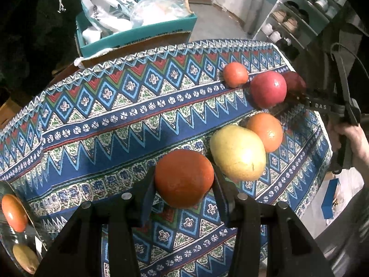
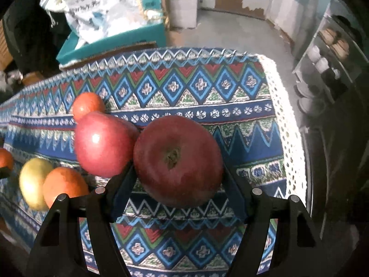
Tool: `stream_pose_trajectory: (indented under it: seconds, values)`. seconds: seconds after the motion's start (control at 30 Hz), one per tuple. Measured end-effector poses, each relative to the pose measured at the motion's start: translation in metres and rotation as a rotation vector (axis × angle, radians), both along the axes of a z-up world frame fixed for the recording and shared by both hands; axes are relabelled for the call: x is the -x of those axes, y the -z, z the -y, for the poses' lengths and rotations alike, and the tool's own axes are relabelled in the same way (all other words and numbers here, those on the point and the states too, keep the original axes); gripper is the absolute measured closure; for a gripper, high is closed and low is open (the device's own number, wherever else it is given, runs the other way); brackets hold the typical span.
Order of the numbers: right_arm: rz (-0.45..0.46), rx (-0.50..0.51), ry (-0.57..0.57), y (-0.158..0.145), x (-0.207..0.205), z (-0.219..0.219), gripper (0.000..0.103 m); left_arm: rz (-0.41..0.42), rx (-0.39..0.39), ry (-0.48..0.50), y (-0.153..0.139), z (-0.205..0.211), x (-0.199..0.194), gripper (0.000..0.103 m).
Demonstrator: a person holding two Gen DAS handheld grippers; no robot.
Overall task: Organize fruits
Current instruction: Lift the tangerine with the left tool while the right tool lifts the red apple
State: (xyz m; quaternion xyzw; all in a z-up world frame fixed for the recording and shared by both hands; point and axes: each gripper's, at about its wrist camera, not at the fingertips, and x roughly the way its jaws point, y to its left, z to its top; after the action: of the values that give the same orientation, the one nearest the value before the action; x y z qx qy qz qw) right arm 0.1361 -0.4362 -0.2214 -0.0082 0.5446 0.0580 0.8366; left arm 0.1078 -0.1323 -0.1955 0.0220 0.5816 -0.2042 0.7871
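While both grippers tilt steeply down, left gripper [image 1: 184, 182] pinches an orange [image 1: 183, 178], right gripper [image 2: 178, 175] a red apple [image 2: 178, 160].

- On the worktop [image 1: 96, 120], a cloth covers the surface and the fruits cluster toward its right side in the left wrist view.
- The mango [image 1: 237, 153] lies just beside the orange [image 1: 265, 131], touching it.
- Behind them sit an apple [image 1: 268, 88] and a small tomato [image 1: 235, 74].
- A box [image 1: 138, 34] stands behind the worktop.
- A shelf [image 1: 297, 20] stands at the far right.
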Motion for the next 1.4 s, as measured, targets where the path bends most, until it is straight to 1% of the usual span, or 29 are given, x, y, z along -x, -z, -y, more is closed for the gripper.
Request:
stream_pose_trajectory:
  seconds: [0.17, 0.27, 0.5, 0.9, 1.13, 1.27, 1.4]
  values:
    - [0.033, -0.023, 0.028, -0.019, 0.012, -0.002, 0.03, 0.033, 0.007, -0.017, -0.012, -0.004, 0.002, 0.056]
    - [0.048, -0.021, 0.026, -0.03, 0.019, -0.006, 0.03, 0.053, 0.013, -0.023, -0.02, -0.006, 0.004, 0.056]
    - [0.102, -0.064, 0.013, -0.058, 0.037, -0.026, 0.03, 0.111, 0.023, -0.036, -0.042, -0.012, 0.011, 0.056]
    - [0.195, -0.129, -0.096, -0.106, 0.058, -0.082, 0.03, 0.184, 0.044, -0.05, -0.078, -0.026, 0.029, 0.056]
    - [0.233, -0.156, -0.163, -0.128, 0.064, -0.115, 0.03, 0.211, 0.058, -0.086, -0.096, -0.046, 0.038, 0.056]
    - [0.249, -0.169, -0.198, -0.14, 0.067, -0.136, 0.03, 0.24, 0.045, -0.102, -0.105, -0.058, 0.044, 0.056]
    - [0.259, -0.181, -0.23, -0.152, 0.066, -0.158, 0.03, 0.263, 0.048, -0.114, -0.113, -0.068, 0.05, 0.056]
